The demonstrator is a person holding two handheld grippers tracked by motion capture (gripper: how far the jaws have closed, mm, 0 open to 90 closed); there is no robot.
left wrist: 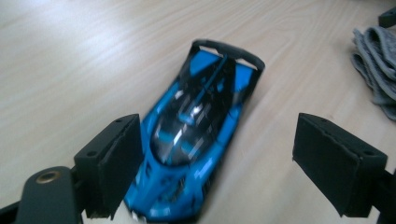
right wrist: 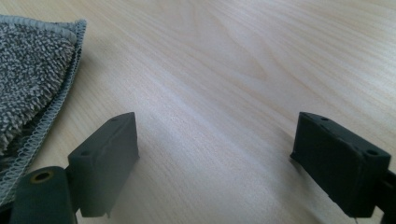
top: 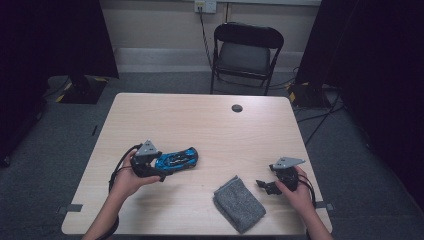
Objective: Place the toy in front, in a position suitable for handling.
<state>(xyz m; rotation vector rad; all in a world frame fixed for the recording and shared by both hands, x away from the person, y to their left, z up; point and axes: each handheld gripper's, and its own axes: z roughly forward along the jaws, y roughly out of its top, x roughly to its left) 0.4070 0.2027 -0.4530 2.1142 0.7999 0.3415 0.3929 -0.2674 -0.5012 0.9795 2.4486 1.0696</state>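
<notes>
On the left of the pale wooden worktop point(top: 210, 120), left gripper point(top: 162, 174) held in a hand point(top: 127, 181), low over the surface, fingers point(left wrist: 114, 158) spread wide with a blue and black toy car point(left wrist: 198, 135) lying between them. Car flat on the worktop, its near end between the fingers, hard against the left-hand finger and well apart from the other (contact with that finger too blurred to settle). Far end of the car pointing away toward the middle of the worktop, seen from above just right of the gripper point(top: 177, 159).

Near the front edge, right of centre, a folded grey cloth point(top: 239, 202) lying flat, apart from the car.

Further right, right gripper point(top: 263, 186) held in the other hand point(top: 297, 192), low beside the cloth, fingers point(right wrist: 109, 158) spread with bare wood between them, gripping nothing. Cloth edge point(right wrist: 32, 79) just beside the left-hand finger, not between the two
</notes>
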